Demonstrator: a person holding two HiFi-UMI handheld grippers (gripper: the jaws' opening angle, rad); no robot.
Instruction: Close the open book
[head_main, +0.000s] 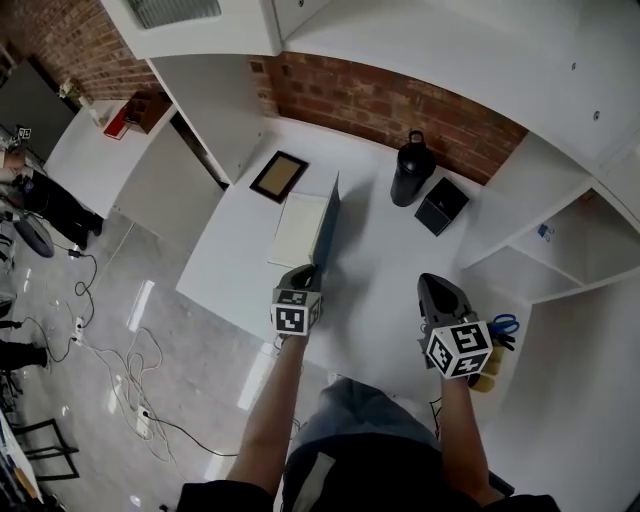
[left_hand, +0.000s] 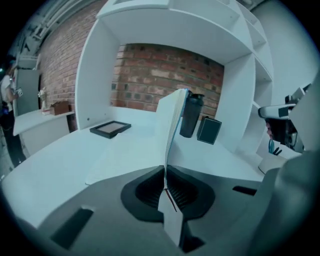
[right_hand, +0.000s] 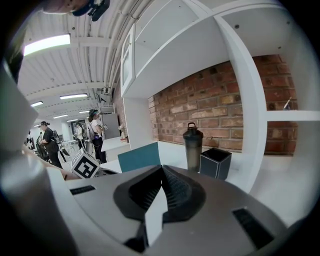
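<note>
I have the book (head_main: 300, 228) lying mid-tabletop (head_main: 380, 270), a little left of centre, in front of the brick back wall. Its pale pages lie flat and open. The right-hand cover, teal on its outer face, stands nearly upright on its spine, so the book forms an L. In the left gripper view that cover (left_hand: 172, 125) comes to me edge-on, a thin sheet rising straight out of the jaws.

My left hand-held gripper (head_main: 305, 272) is pinching the near edge of that raised cover, with the pads pressed onto it from both sides. My right hand-held gripper (head_main: 432, 285) hangs over the near right part of the tabletop, well apart from the book. Its jaws are pressed together with nothing between them.

Behind the book, to the right, a dark bottle (head_main: 410, 170) stands upright with its lid on. Just beside it is a small black box (head_main: 441, 205), open at the top; I cannot see what is inside. By my right hand-held gripper a cup (head_main: 490, 362) holds blue-handled scissors (head_main: 505, 323). A dark picture frame (head_main: 279, 176) lies flat behind the book, to the left.
</note>
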